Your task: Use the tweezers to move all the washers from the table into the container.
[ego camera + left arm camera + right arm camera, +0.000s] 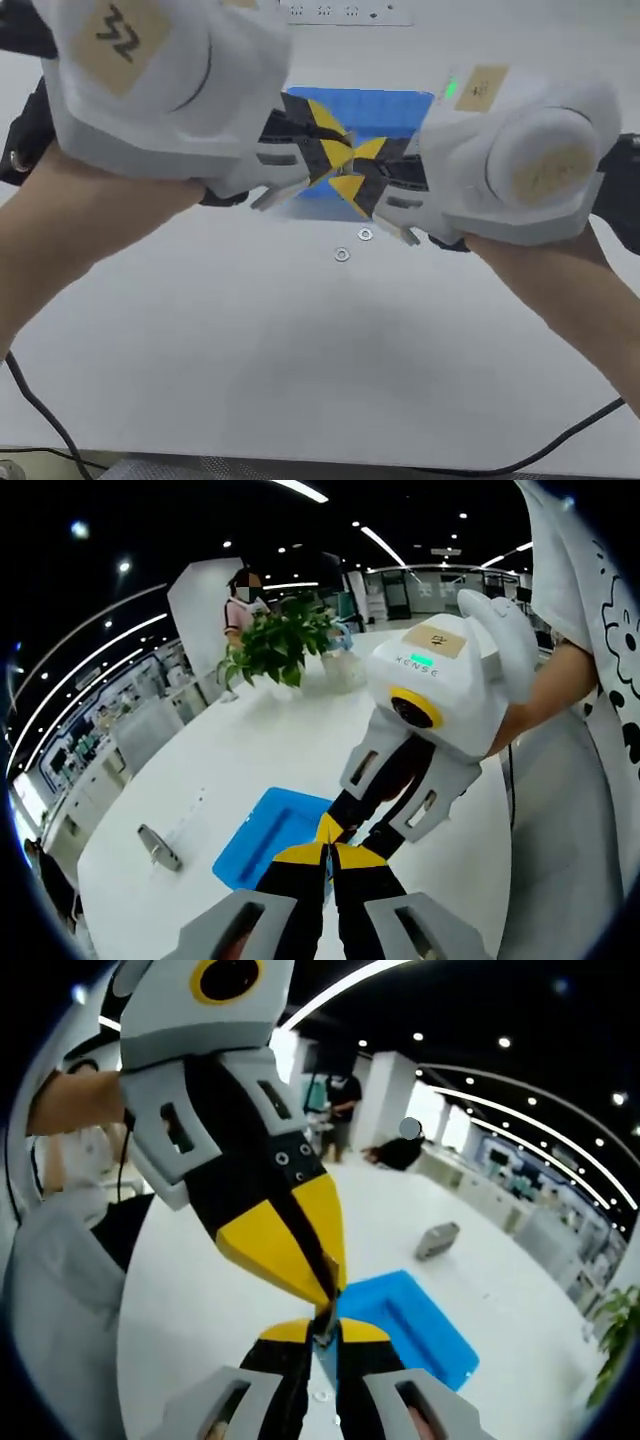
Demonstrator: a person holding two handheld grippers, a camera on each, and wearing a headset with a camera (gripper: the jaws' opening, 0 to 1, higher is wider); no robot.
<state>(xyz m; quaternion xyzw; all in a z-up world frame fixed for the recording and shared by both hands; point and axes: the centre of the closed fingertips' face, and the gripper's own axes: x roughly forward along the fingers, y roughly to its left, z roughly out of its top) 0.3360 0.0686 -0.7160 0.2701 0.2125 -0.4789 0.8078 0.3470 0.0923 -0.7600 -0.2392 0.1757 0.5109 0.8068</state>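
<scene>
Washers loose on the counter, both my tools pinched shut above them.
Nearest me, two washers lie side by side but not touching on the white counter, just this side of my tools. Now up a level: my left tool has its yellow-tipped jaws pressed together, and my right tool is closed down too, the two meeting tip to tip. Whether something thin is caught between them, I cannot tell. From the head view the tools overlap the near edge of the blue container, which sits on the counter right behind the washers. Further out, a small grey metal piece rests on the counter well apart from the container, and beyond it stands a leafy plant.
</scene>
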